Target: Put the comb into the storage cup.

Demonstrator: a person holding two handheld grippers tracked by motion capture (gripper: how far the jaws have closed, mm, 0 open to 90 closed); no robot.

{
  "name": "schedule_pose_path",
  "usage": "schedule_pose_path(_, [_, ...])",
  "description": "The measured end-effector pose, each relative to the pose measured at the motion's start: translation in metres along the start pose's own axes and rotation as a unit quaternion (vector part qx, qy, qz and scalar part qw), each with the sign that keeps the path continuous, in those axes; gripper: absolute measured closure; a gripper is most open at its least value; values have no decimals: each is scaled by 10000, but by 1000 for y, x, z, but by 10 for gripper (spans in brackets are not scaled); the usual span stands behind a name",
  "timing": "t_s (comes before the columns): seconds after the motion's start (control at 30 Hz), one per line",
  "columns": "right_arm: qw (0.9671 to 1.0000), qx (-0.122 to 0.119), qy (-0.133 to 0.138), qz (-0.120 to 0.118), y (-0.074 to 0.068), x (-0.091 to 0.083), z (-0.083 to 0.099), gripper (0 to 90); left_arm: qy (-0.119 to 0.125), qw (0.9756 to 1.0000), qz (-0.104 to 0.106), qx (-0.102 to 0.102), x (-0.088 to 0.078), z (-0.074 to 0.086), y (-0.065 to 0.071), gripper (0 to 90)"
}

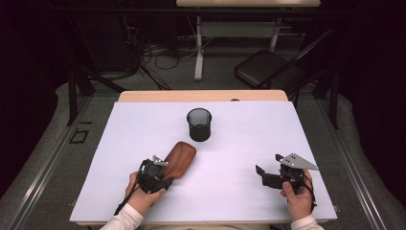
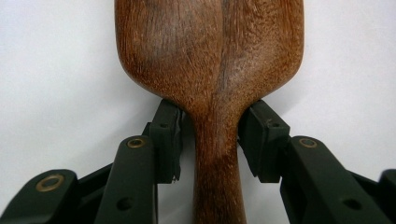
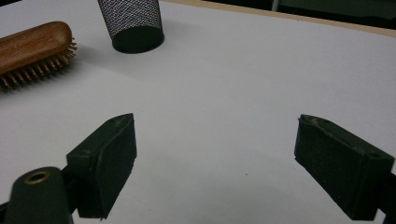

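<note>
Nearest, the left hand-held gripper [image 1: 165, 175] clamps the hairbrush [image 1: 181, 158] by its neck, bristles down on the tabletop [image 1: 249, 139], just short of the mesh cup [image 1: 199, 124], probably its destination. Right of the cup, the right hand-held gripper [image 1: 265, 168] gapes empty.

The wooden hairbrush [image 1: 181, 158] lies flat on the white counter [image 1: 239, 143], bristles down and its smooth, reddish-brown back turned up. The back shows dark, streaked grain. Its head is a rounded oblong that narrows into a slim handle. The short wooden bristles show along the lower edge of the head in the right gripper view, resting on the counter surface. The brush lies on a slant: its head points toward the black mesh cup [image 1: 199, 124], and the handle runs away from the cup toward the person's side. The tip of the head lies near the cup's base, just short of it, not touching.
</note>
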State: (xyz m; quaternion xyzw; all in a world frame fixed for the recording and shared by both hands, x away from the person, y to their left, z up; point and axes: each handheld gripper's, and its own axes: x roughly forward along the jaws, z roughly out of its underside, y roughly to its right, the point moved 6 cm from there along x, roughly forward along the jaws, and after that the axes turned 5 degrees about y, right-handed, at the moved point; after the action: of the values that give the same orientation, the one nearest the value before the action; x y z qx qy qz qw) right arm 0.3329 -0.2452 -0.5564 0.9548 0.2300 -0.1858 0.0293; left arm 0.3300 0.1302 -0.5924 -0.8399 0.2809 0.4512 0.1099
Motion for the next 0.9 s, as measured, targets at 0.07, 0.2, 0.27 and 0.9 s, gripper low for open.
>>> schedule_pose_path(0.07, [10000, -2, -14, -1, 0, 0, 0, 128, -6, 10000, 1, 0, 0, 0, 0, 617])
schedule_pose_path(0.2, [10000, -13, -28, 0, 0, 0, 0, 128, -22, 10000, -16, -2, 0, 0, -1, 632])
schedule_pose_path(0.27, [10000, -18, -26, -4, 0, 0, 0, 128, -30, 10000, -17, -20, -1, 0, -2, 650])
schedule_pose_path(0.9, [10000, -23, -66, -11, 0, 1, 1, 128, -47, 10000, 77, -18, -2, 0, -2, 697])
